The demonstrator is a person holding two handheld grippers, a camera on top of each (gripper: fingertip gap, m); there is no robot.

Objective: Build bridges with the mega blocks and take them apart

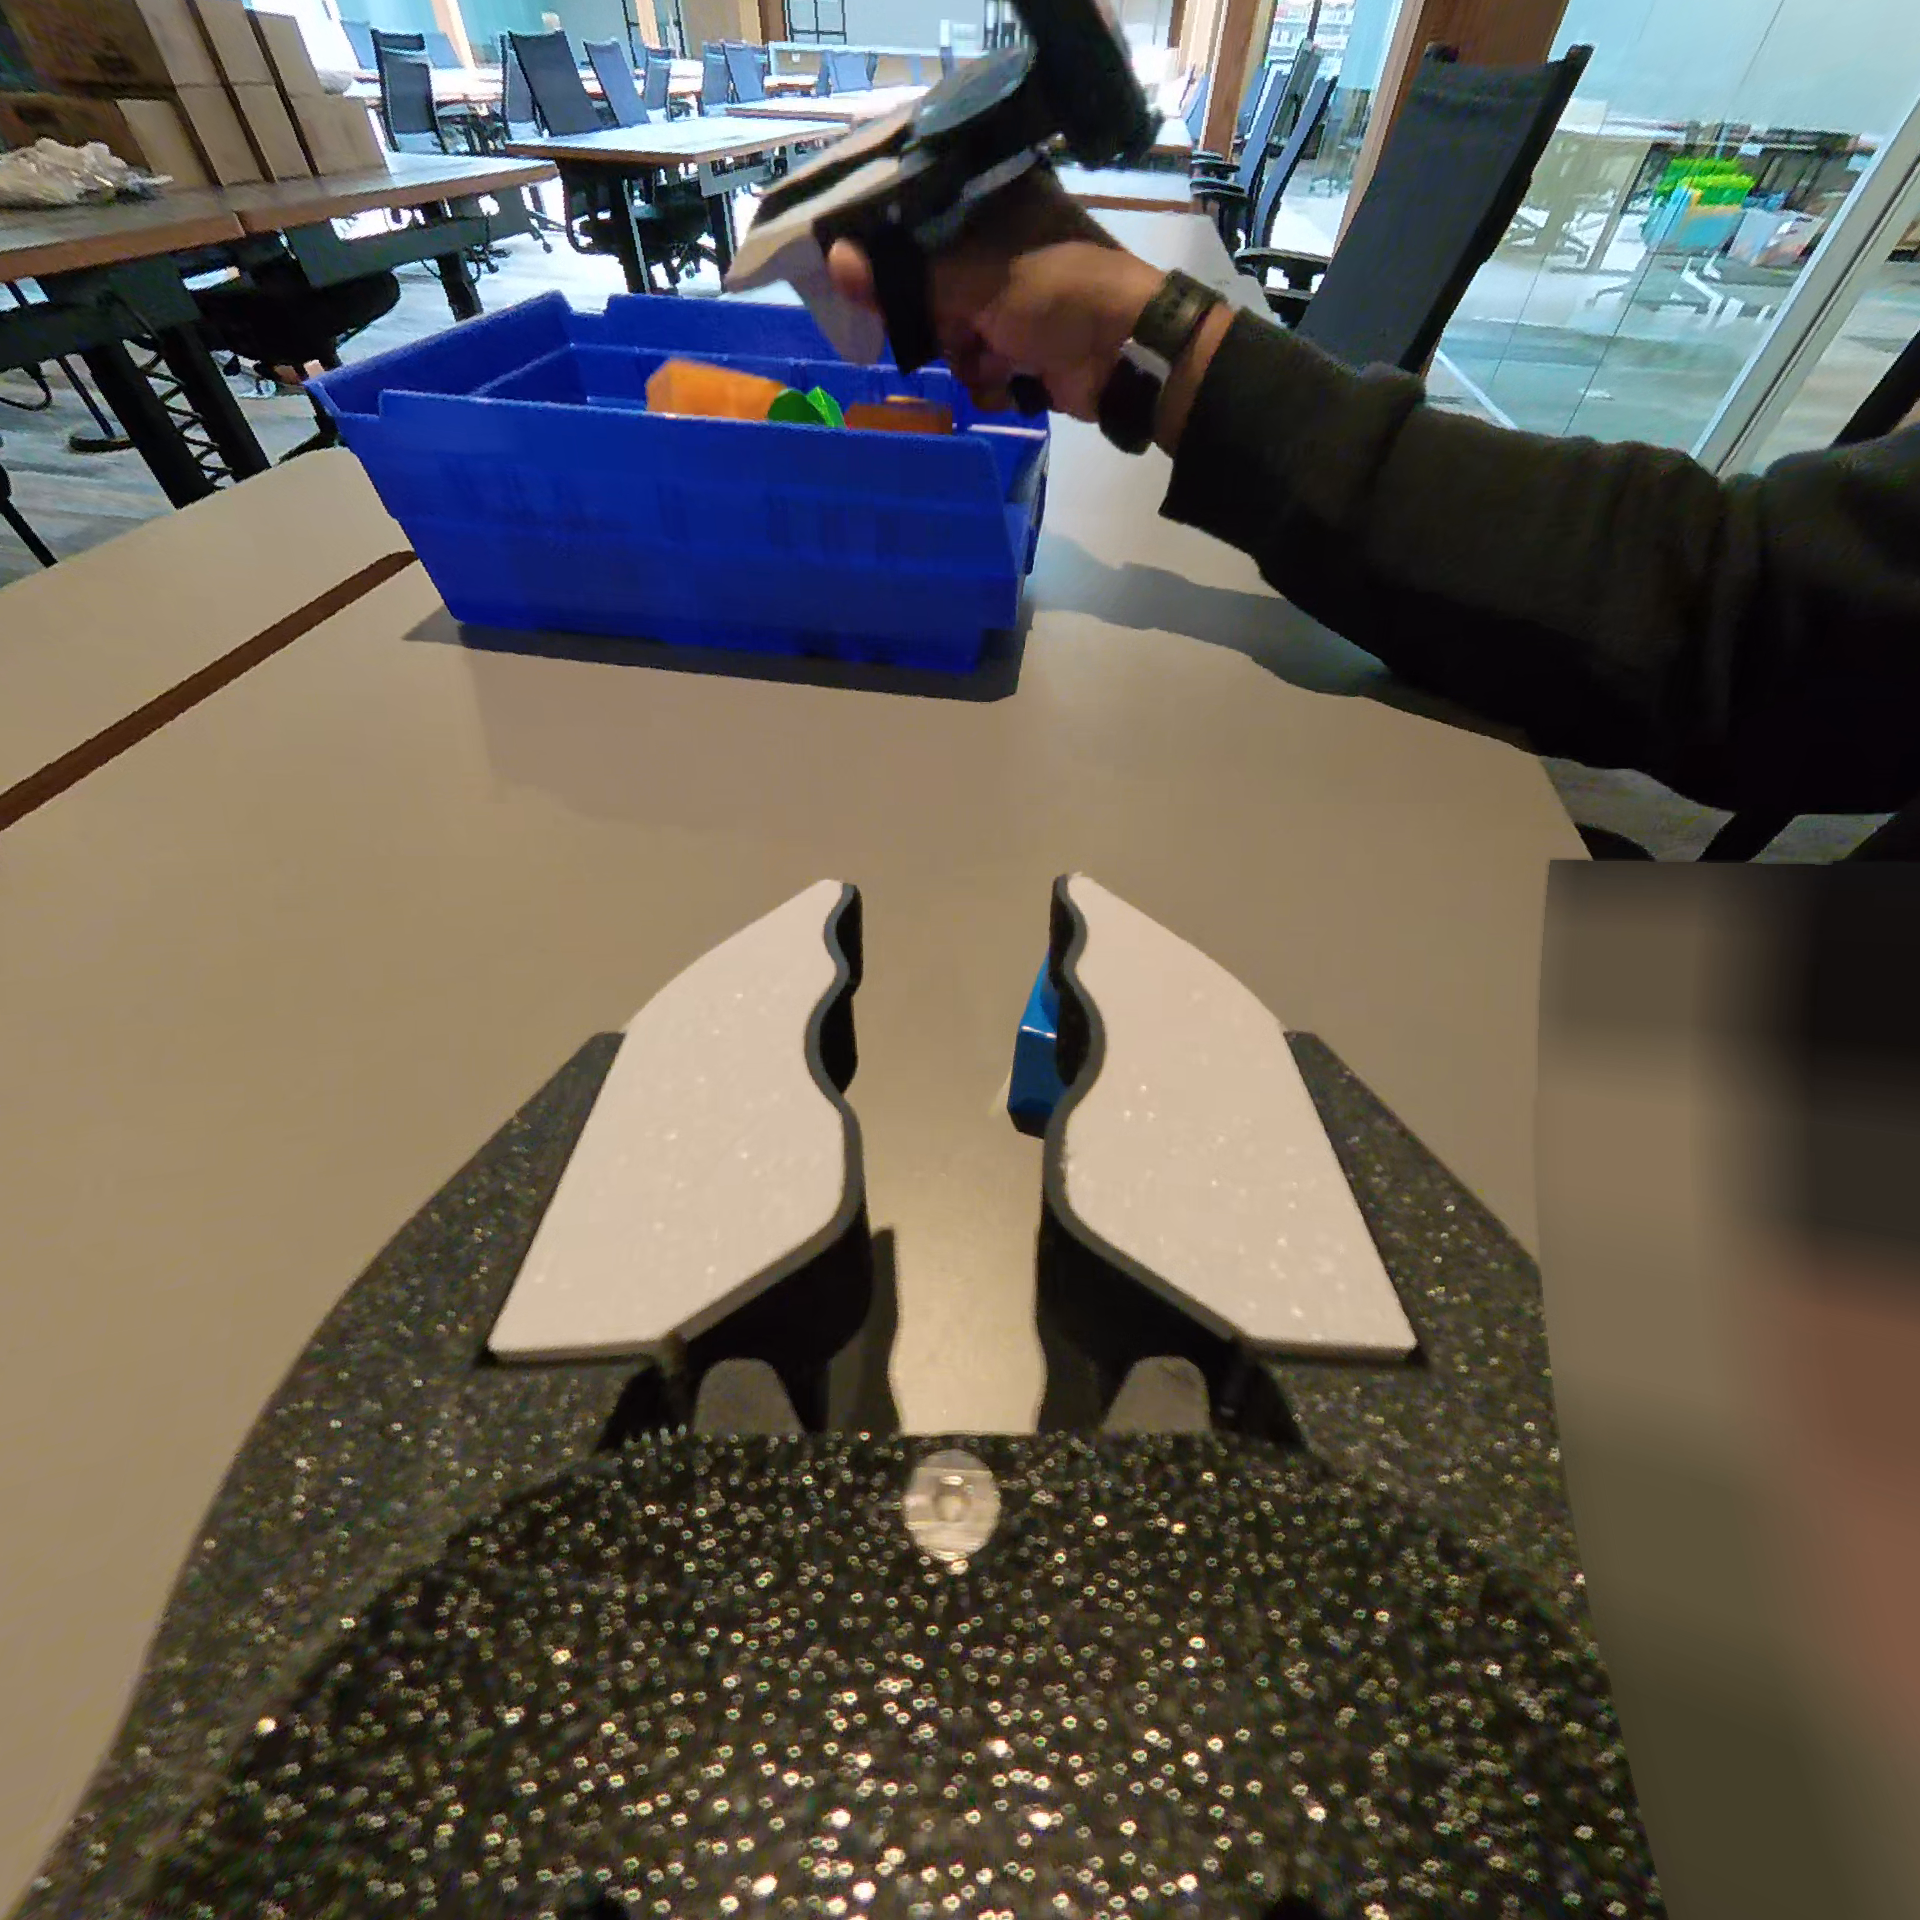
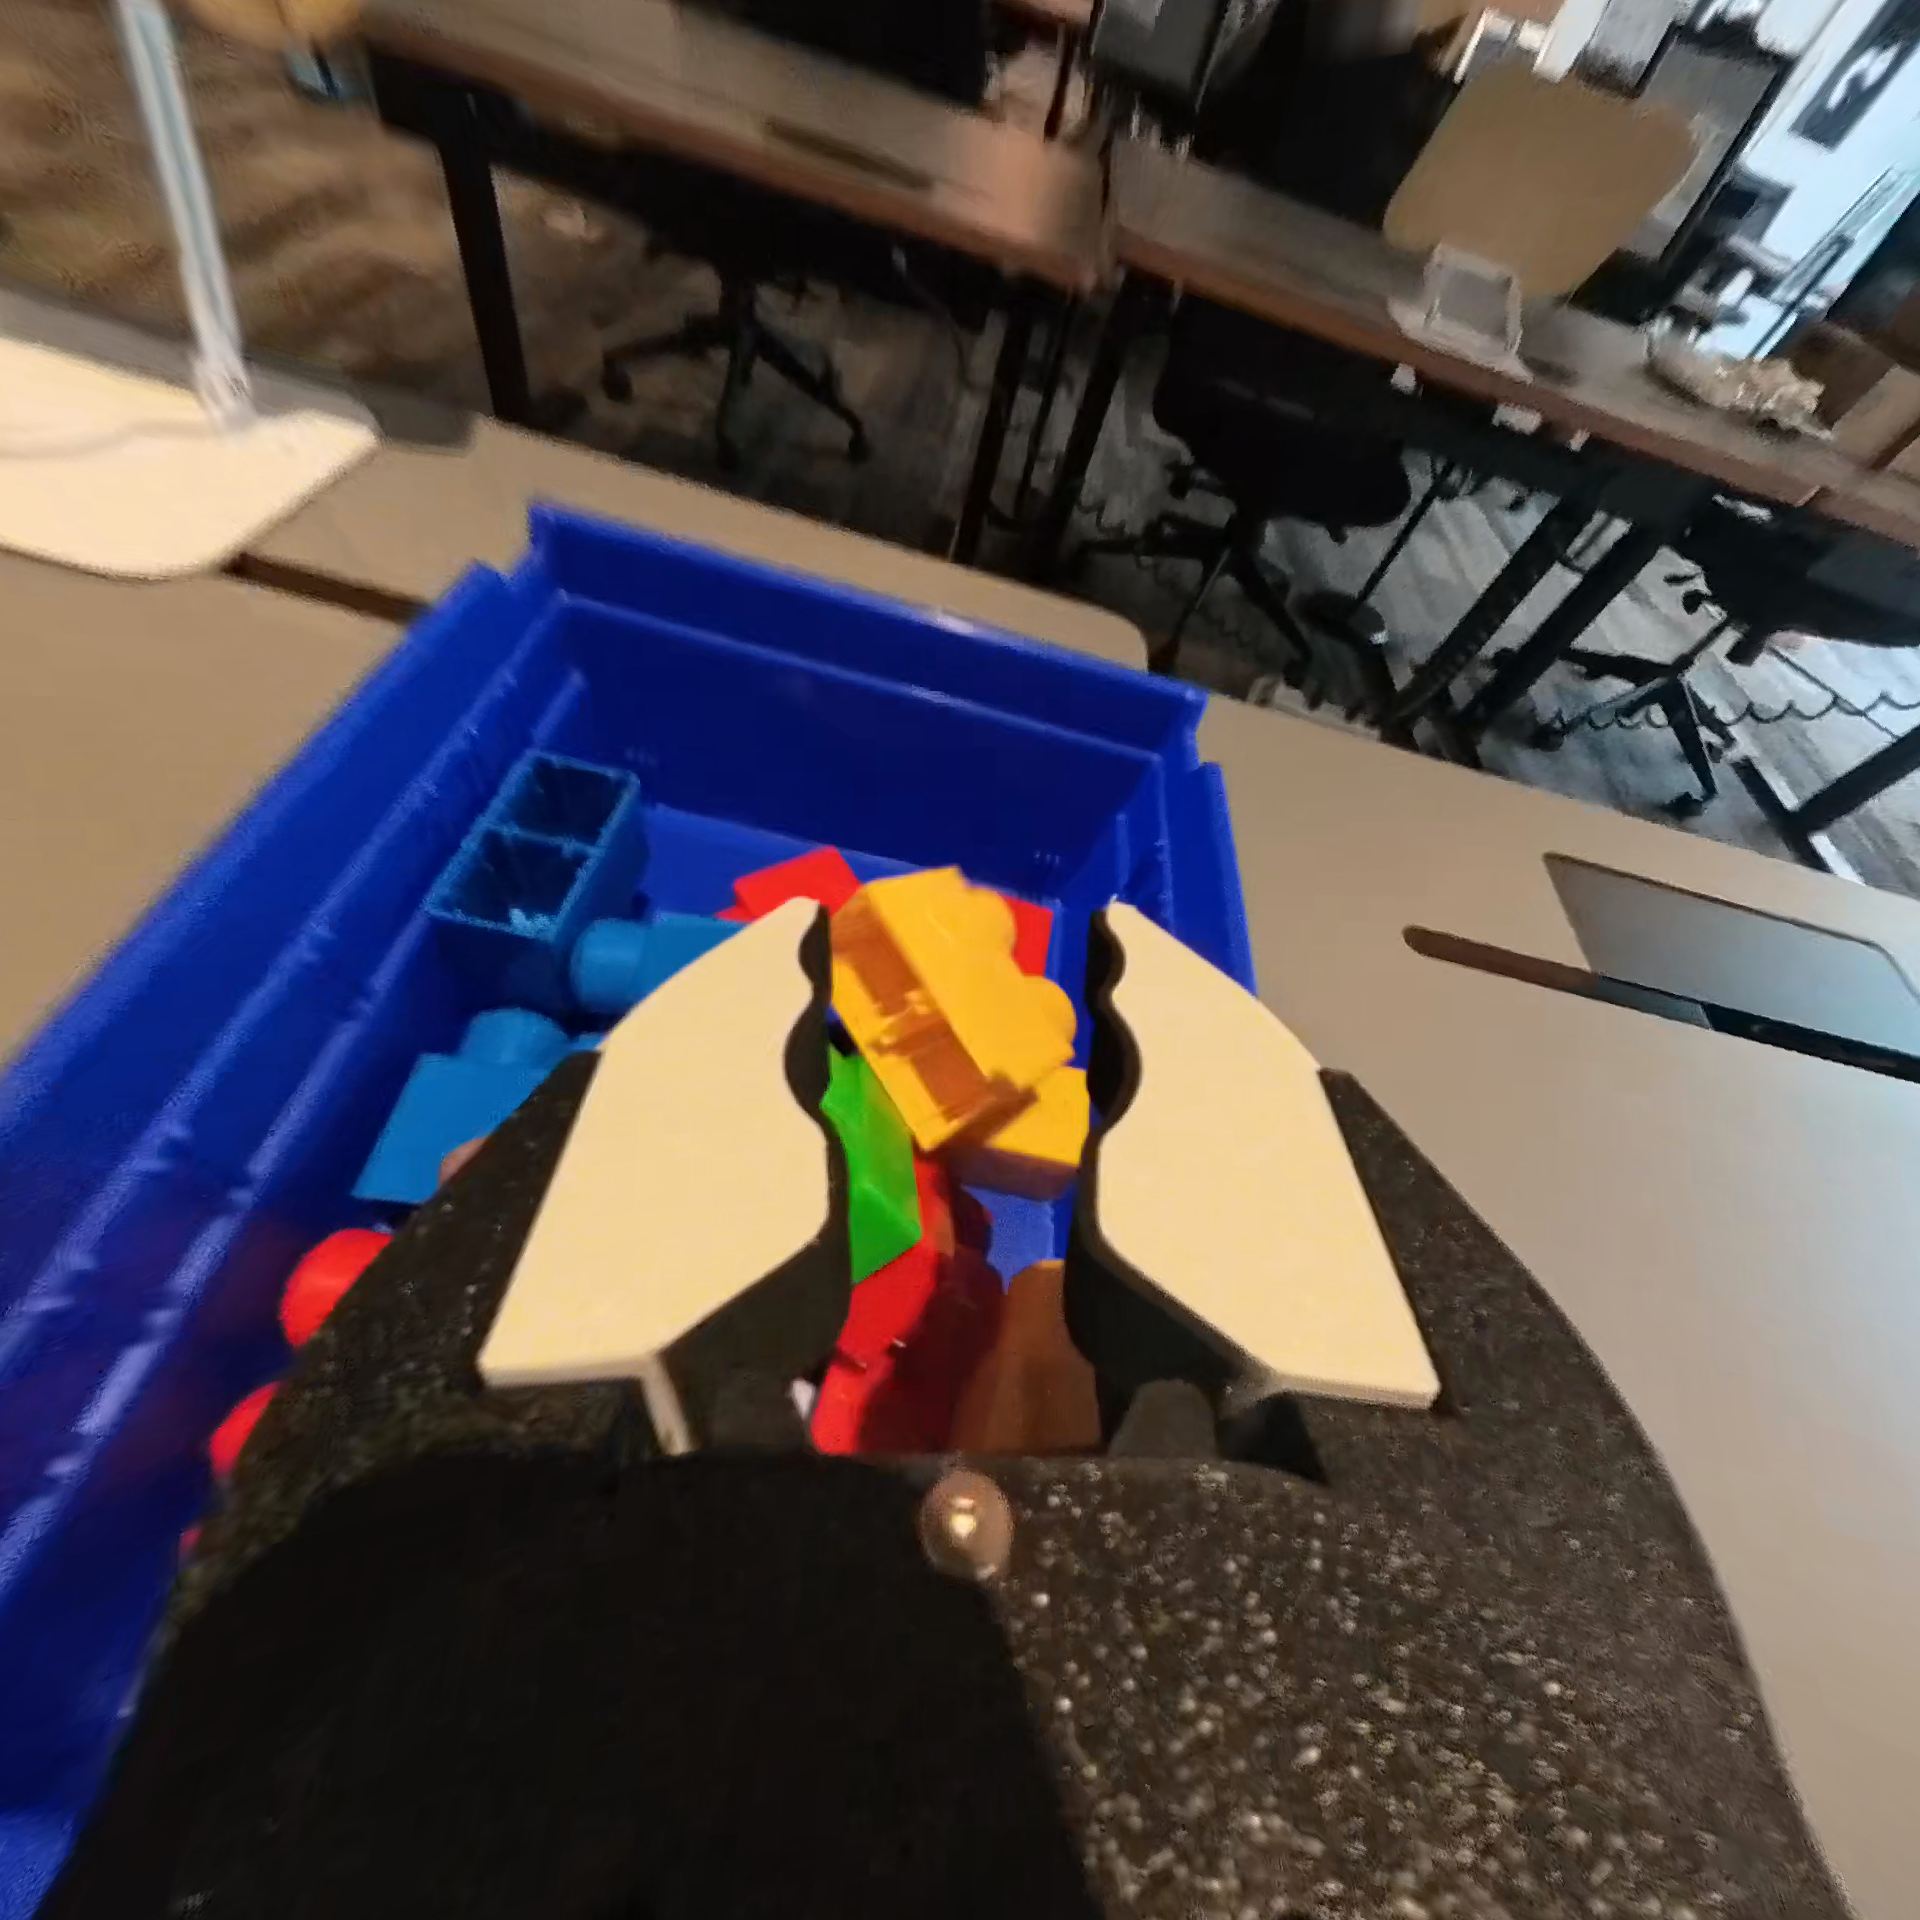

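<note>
A blue bin point(image 2: 343, 935) holds several mega blocks: a yellow one point(image 2: 956, 1018) on top, a green one point(image 2: 873, 1164), blue ones point(image 2: 540, 852) and red ones point(image 2: 312, 1288). My right gripper point(image 2: 961, 925) is open and hovers above the bin, over the yellow block, touching nothing. In the left wrist view the bin point(image 1: 707, 520) stands at the far middle of the table, with the right gripper point(image 1: 800, 301) above it in a person's hand. My left gripper point(image 1: 956, 914) is open, low over the table. A blue block point(image 1: 1034, 1049) lies on the table, mostly hidden under its right finger.
The grey table point(image 1: 520, 831) has a dark seam at the left. A flat grey device point(image 2: 1745, 956) lies at the right past the bin. A person's sleeved arm point(image 1: 1558, 582) reaches across from the right. Office chairs and desks stand behind. About 40 cm separates my left fingertips from my right.
</note>
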